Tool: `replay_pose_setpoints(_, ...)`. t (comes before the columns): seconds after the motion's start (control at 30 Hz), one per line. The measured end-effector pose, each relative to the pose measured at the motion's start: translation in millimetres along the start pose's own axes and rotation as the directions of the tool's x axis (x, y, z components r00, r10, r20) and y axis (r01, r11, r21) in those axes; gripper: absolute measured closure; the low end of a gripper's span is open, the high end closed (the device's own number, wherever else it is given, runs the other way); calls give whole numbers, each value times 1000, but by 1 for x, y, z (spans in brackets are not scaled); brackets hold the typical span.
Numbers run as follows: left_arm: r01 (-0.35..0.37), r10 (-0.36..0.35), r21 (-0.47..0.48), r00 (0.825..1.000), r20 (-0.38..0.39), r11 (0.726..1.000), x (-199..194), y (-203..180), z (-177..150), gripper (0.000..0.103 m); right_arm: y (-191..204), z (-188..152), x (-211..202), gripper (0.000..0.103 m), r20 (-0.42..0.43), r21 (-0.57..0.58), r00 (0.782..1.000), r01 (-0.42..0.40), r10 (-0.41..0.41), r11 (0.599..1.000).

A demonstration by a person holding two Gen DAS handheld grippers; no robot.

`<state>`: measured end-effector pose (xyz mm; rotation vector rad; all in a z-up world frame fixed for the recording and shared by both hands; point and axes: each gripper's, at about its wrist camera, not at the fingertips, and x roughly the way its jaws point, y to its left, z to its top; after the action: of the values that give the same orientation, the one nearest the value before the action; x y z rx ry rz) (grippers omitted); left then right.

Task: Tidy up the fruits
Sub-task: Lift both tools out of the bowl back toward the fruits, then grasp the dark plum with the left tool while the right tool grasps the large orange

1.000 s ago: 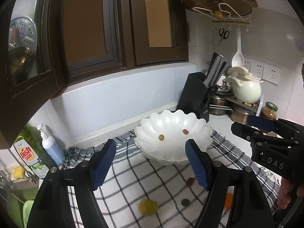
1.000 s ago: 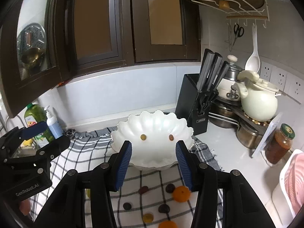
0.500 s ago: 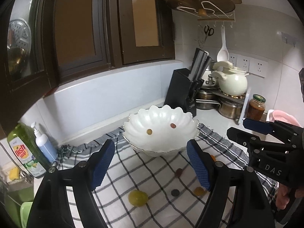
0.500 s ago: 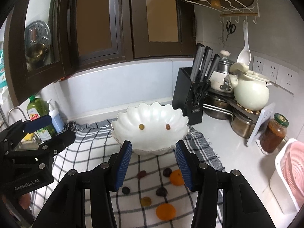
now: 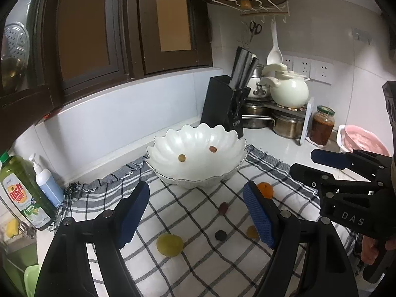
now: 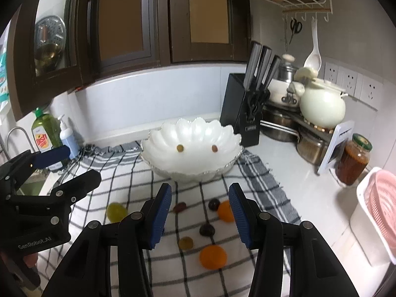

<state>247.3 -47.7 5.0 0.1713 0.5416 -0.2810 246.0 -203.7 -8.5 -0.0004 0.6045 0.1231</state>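
Fruits [image 6: 213, 257] loose on checked cloth [image 6: 259, 180], just beyond both open, empty tools [image 6: 200, 214] [image 5: 195, 216], near white bowl [image 6: 191, 133].

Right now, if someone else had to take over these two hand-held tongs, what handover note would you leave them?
Left tongs: open, empty, above the checked cloth.
Right tongs: open, narrower gap, empty, over the loose fruit.
White scalloped bowl sits at the back of the cloth.
Done: two small fruits lie in the bowl, a yellowish one and a reddish one.
Left: on the cloth, a green-yellow fruit, two orange fruits, and four small grape-like pieces, three dark and one amber, between them. All need moving to the bowl.
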Motion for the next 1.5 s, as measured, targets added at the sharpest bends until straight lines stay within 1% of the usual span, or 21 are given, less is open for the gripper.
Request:
replay_pose_setpoints(0.2,28,-28,6,999,-38,1000,8,-5,-15,25,-2,-15,7,54,-30,10,1000,4,-4,1000)
replay_pose_setpoints(0.4,23,-21,21,997,-73,1000,20,-9,-30,25,-5,-31,17,54,-74,40,997,12,-9,999)
replay_pose_setpoints(0.63,33,-30,31,993,-117,999,34,-15,-46,26,-9,-48,29,54,-117,58,993,21,-14,998)
replay_pose_setpoints(0.77,36,-31,32,991,-127,999,42,-17,-54,26,-13,-59,38,54,-153,74,988,28,-17,997)
replay_pose_setpoints(0.97,52,-48,21,983,-179,998,62,-19,-67,26,-17,-72,52,54,-206,92,979,32,-13,995)
replay_pose_setpoints(1.3,68,-60,28,971,-233,997,90,-27,-80,31,-22,-89,72,54,-264,112,964,38,-7,993)
replay_pose_setpoints(1.5,81,-70,32,962,-263,996,107,-30,-86,40,-24,-96,80,54,-289,118,957,39,-3,992)
